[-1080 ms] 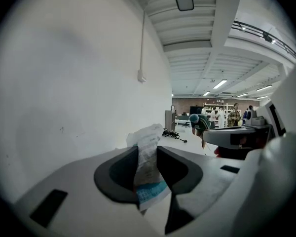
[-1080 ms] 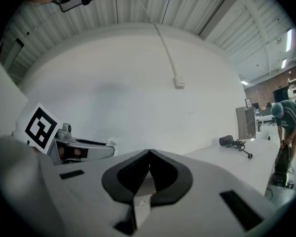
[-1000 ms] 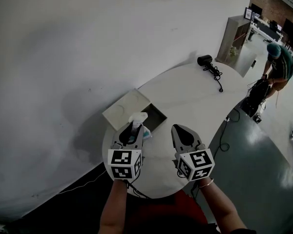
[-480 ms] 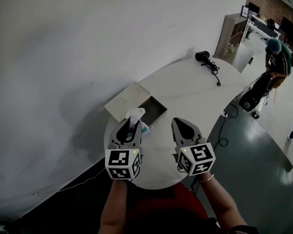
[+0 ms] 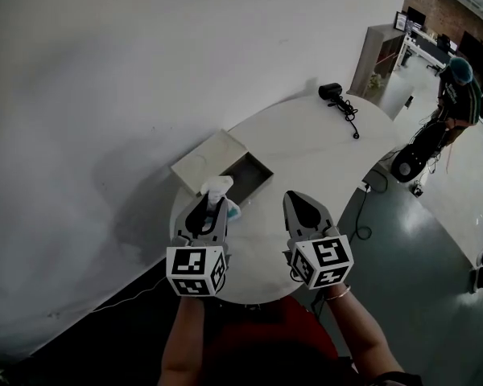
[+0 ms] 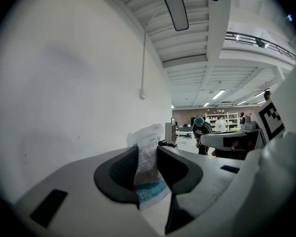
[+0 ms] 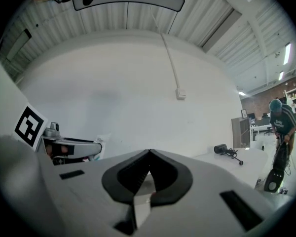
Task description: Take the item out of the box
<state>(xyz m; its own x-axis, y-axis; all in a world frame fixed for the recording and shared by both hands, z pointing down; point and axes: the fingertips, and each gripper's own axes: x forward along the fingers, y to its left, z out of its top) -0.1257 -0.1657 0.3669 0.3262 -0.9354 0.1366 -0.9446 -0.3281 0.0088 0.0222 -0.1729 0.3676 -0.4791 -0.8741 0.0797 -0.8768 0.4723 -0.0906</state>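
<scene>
My left gripper [image 5: 211, 205] is shut on a white packet with a blue band [image 5: 217, 191], held above the near end of the white table [image 5: 306, 147]. In the left gripper view the packet [image 6: 149, 154] stands upright, pinched between both pads of the left gripper [image 6: 147, 168]. Just beyond it, by the wall, the open cardboard box [image 5: 249, 180] lies with its lid flap [image 5: 209, 159] folded back. My right gripper [image 5: 299, 207] hovers to the right, jaws shut with the tips touching and nothing between them; in its own view the right gripper [image 7: 149, 168] points level toward the wall.
A black hand-held device with a cable [image 5: 336, 96] lies at the table's far end. A white wall [image 5: 105, 95] runs along the left. A person in a green cap [image 5: 460, 95] bends over a black object [image 5: 406, 166] on the floor at right.
Both grippers have drawn back toward me and slightly up, the left carrying the packet away from the box. The person at right has shifted a little.
</scene>
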